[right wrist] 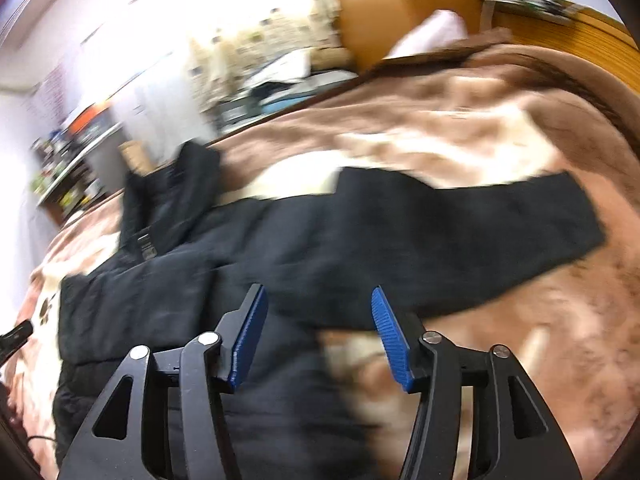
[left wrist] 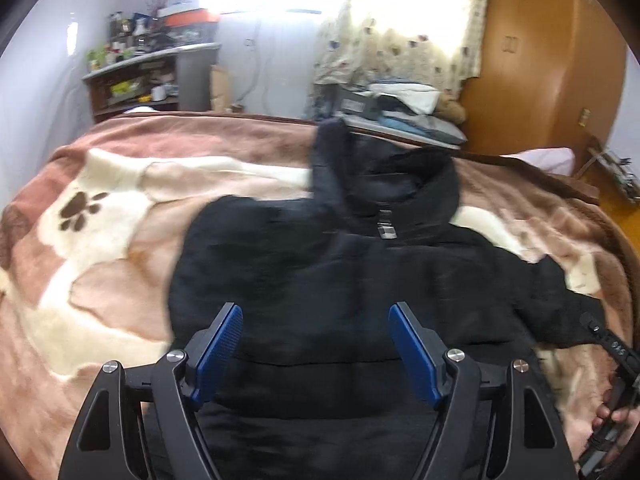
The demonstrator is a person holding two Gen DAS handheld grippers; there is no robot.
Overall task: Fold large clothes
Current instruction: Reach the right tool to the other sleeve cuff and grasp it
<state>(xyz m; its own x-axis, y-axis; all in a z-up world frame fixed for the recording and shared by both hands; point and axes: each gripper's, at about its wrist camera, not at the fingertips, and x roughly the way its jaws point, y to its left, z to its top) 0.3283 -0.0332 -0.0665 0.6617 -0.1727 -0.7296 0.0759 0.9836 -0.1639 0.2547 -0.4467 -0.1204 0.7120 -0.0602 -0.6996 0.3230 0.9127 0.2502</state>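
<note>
Blanket (left wrist: 80,280) covers the bed, giving a flat base for folding. Jacket (left wrist: 320,280) lies spread on it, front up, one sleeve (left wrist: 326,168) already thrown over the chest. L gripper (left wrist: 316,344) hovers over the hem, jaws wide, empty. R gripper (right wrist: 318,332) same, wide & empty, near the other sleeve (right wrist: 480,224), prob next to fold in.

place: home bedroom | cues: bed blanket (left wrist: 120,280), curtain (left wrist: 420,40), wardrobe (left wrist: 540,80), cluttered shelf (left wrist: 136,72)
</note>
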